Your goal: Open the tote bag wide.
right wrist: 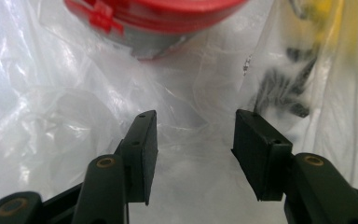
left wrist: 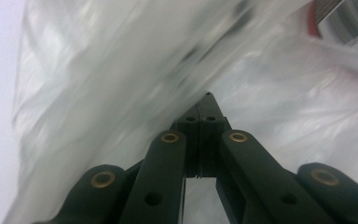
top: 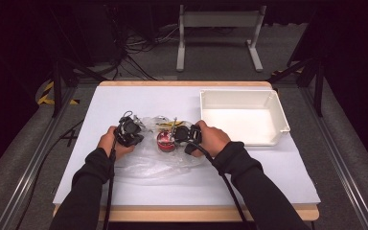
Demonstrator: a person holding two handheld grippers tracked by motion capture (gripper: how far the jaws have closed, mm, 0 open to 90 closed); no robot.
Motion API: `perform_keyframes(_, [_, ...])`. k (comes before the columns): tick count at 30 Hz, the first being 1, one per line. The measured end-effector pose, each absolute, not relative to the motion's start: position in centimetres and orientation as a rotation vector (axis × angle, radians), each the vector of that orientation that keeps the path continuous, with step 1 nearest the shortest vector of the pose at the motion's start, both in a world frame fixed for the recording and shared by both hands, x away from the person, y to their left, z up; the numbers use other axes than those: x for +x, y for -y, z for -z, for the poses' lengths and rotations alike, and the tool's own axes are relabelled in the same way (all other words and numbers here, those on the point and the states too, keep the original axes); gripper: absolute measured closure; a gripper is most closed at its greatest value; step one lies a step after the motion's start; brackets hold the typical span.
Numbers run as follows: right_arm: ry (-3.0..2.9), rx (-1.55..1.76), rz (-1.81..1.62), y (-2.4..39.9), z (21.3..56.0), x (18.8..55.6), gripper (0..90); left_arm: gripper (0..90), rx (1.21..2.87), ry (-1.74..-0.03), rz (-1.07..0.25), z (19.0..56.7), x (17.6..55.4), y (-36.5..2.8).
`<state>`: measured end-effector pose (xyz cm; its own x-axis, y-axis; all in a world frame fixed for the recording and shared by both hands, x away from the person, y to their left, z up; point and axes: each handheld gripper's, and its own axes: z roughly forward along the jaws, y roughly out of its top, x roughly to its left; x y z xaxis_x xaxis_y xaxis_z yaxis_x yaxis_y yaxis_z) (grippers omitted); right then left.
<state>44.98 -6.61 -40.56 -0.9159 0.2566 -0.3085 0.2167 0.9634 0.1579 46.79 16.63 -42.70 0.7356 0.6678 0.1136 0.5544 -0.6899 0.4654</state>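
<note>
Black jaws of the left gripper (left wrist: 204, 109) had pinched the clear plastic bag (left wrist: 121, 70); beside the bag's red-lidded tub (right wrist: 154, 18), the right gripper (right wrist: 193, 140) gaped, empty.

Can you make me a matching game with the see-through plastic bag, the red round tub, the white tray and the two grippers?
Things:
1. clear plastic bag
2. red round tub
3. white plastic tray
4. right gripper

States:
A. jaws apart
B. empty, at the table's right
C. pinched by the shut left gripper
D. lying between the two grippers

Pairs: 1-C, 2-D, 3-B, 4-A
</note>
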Motion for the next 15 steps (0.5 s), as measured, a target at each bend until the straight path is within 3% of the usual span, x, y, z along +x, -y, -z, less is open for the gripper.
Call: perform_keyframes(15, [-2.709,0.372,-0.137,7.9,39.6,45.0,47.8,90.0,2.518,-1.041,-0.461,42.9,46.2,-21.3])
